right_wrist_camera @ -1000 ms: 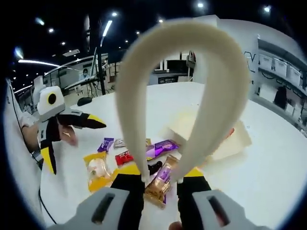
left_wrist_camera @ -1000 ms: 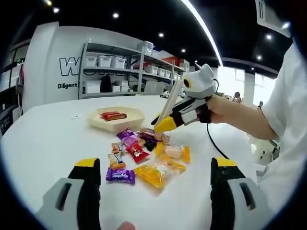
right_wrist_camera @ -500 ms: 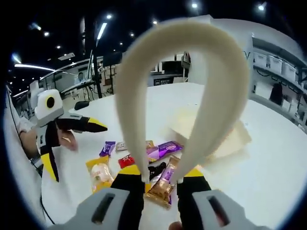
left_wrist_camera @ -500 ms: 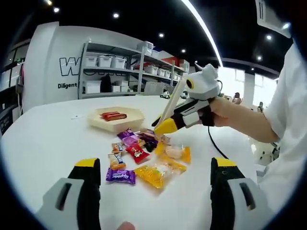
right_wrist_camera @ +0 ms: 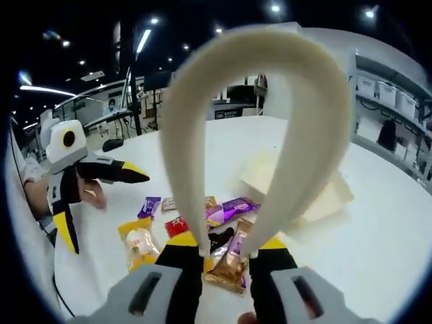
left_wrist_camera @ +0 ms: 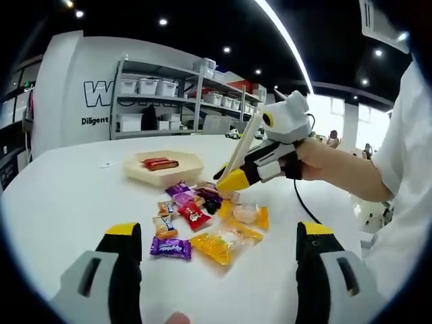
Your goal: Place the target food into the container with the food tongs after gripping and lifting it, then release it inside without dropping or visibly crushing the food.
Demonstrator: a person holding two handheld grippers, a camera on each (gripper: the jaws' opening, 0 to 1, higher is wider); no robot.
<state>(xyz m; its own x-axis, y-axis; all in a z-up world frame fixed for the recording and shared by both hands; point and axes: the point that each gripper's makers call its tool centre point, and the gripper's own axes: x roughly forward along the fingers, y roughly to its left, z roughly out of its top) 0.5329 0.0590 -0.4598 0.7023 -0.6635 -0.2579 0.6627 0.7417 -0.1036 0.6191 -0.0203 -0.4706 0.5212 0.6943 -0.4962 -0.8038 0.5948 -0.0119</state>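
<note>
looming tongs (right_wrist_camera: 297,121) hiding tray (right_wrist_camera: 331,196), snacks (right_wrist_camera: 223,233) below

left view: low, near table (left_wrist_camera: 61,196) | right view: opposite | shared: snacks (left_wrist_camera: 202,223)

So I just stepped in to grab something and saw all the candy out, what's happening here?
A person is working with a handheld gripper in each hand. The right gripper is shut on cream-coloured food tongs, with the tong tips hovering just above a pile of wrapped candies on the white table. Nothing is pinched in the tongs at the moment. A beige tray behind the pile already holds a red-wrapped snack. The left gripper is open, waiting off to the side.
</note>
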